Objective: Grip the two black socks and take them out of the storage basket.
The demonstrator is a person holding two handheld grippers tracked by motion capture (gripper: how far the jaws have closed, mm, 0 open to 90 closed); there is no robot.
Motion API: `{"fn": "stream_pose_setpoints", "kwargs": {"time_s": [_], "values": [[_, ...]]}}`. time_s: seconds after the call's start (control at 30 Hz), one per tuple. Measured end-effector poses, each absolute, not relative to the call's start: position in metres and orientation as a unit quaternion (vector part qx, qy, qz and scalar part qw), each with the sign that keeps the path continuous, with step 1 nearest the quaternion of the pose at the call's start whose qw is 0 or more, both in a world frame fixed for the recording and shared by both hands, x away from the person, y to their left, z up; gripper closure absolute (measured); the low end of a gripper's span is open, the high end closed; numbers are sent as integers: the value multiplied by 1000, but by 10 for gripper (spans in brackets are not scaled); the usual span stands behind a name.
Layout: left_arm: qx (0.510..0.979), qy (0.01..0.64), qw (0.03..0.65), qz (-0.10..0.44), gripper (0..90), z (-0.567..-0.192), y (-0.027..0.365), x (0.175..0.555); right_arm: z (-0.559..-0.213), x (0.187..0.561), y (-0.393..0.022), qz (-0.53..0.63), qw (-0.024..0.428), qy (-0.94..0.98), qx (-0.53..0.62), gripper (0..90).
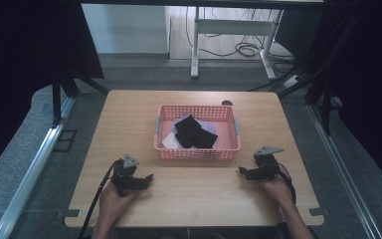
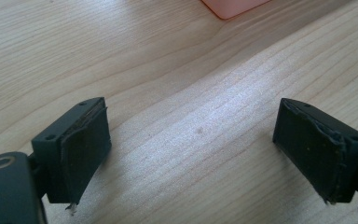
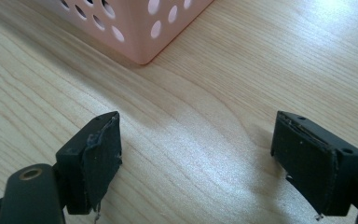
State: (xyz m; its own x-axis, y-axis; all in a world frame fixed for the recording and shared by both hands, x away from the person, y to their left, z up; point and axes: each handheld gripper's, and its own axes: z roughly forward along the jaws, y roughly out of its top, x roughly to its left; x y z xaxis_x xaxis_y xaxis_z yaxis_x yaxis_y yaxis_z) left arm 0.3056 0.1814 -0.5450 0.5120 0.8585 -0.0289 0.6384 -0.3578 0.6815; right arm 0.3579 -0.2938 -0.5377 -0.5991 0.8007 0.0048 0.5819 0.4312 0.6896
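Dim room, grey floor, dark curtains at both sides, white desk legs and loose cables at the back. Pale wooden worktop (image 1: 129, 114) in the middle, seen from above.

At the near left, left hand (image 1: 110, 196) on the worktop, gripping the left gripper (image 1: 146, 178), pointed toward the centre. Fingers (image 2: 81, 149) spread wide in the left gripper view, nothing between them, bare wood grain below and a pink corner at the top edge.

Centre, toward the far side: pink perforated basket (image 1: 196, 153) standing on the worktop, black cloth (image 1: 194, 133) heaped inside over something white and pale blue. Small dark hole (image 1: 227, 103) in the worktop just behind the basket.

At the near right, right hand (image 1: 277, 188) with the right gripper (image 1: 242, 172), also aimed inward, well apart from the left one. Fingers (image 3: 100, 161) likewise spread wide and empty in the right gripper view, basket corner (image 3: 135, 28) just ahead.
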Motion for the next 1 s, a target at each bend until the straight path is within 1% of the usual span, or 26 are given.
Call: {"fn": "stream_pose_setpoints", "kwargs": {"time_s": [0.5, 0.67, 0.77, 1.0], "values": [[806, 464, 325, 169, 106, -545, 181, 306, -537, 359, -293, 328, 164, 831, 419, 154], [806, 464, 325, 169, 106, -545, 181, 306, -536, 360, -294, 326, 162, 832, 418, 167], [806, 464, 325, 169, 106, -545, 181, 306, -535, 360, -293, 322, 161, 833, 420, 199], [806, 464, 326, 169, 106, -545, 181, 306, -530, 360, -294, 318, 162, 836, 416, 213]]}}
